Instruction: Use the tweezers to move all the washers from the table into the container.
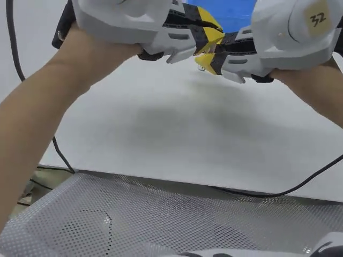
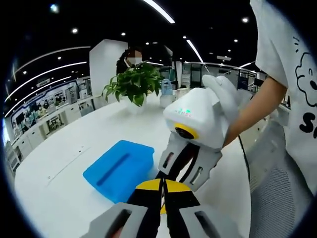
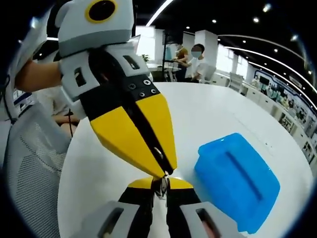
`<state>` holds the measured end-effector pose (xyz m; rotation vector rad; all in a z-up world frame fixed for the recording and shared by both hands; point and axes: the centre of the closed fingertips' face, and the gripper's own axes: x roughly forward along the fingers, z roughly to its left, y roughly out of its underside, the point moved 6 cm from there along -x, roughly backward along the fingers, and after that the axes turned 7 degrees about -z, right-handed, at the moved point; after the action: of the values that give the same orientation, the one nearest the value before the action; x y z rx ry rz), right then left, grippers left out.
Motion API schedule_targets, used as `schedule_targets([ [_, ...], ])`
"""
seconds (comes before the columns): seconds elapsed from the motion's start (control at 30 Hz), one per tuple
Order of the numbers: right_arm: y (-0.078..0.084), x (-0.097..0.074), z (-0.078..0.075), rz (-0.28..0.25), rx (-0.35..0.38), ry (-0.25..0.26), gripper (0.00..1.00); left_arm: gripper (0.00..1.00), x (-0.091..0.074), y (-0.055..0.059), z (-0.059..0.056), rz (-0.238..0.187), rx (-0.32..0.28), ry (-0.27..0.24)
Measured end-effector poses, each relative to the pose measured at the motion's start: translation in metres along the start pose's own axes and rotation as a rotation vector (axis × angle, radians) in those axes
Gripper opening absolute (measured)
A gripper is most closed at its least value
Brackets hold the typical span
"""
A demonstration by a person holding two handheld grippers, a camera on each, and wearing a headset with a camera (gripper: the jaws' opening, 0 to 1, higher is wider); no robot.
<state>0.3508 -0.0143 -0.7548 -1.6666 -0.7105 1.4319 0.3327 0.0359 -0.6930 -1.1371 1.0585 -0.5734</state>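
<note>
The blue container (image 1: 228, 12) lay on the white table (image 1: 177, 123), on the far side of the grippers. The right gripper (image 3: 159, 184), jaws nearly together, pinched a small metal piece (image 1: 201, 67) too small to identify. The left gripper (image 2: 161, 187), jaws pressed together, met it tip to tip above the table.

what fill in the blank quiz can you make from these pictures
1. The container on the white table is ____ in colour.
2. The left gripper and the right gripper both have jaw tips coloured ____.
3. Beyond the container, at the table's far end, stands a leafy green ____.
Missing words: blue; yellow; plant
</note>
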Motion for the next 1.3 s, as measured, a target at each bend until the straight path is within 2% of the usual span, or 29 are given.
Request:
schedule_targets([
  [0.17,0.001,-0.002,-0.001,0.003,0.014,0.005,0.04,0.0,0.003,-0.004,-0.001,0.023,0.023,0.011],
  [0.27,-0.002,-0.005,-0.001,-0.005,0.008,0.008,0.04,0.0,0.002,-0.009,-0.002,0.022,0.032,0.012],
  [0.37,-0.007,-0.009,0.0,-0.011,0.008,0.002,0.04,0.0,-0.001,-0.017,-0.001,0.016,0.021,0.011],
  [0.5,-0.017,-0.018,-0.002,-0.019,-0.01,0.015,0.04,0.0,-0.004,-0.028,-0.002,0.006,0.044,0.005],
  [0.67,-0.029,-0.026,-0.012,-0.042,-0.039,0.037,0.04,0.0,-0.008,-0.043,0.002,-0.01,0.068,-0.022],
  [0.97,-0.046,-0.027,-0.026,-0.073,-0.078,0.081,0.04,0.0,-0.01,-0.056,0.017,-0.048,0.088,-0.064],
  [1.13,-0.053,-0.022,-0.039,-0.088,-0.092,0.114,0.04,0.0,-0.008,-0.058,0.03,-0.065,0.109,-0.088],
  [1.3,-0.055,-0.019,-0.051,-0.108,-0.073,0.143,0.04,0.0,-0.003,-0.058,0.044,-0.095,0.096,-0.113],
])
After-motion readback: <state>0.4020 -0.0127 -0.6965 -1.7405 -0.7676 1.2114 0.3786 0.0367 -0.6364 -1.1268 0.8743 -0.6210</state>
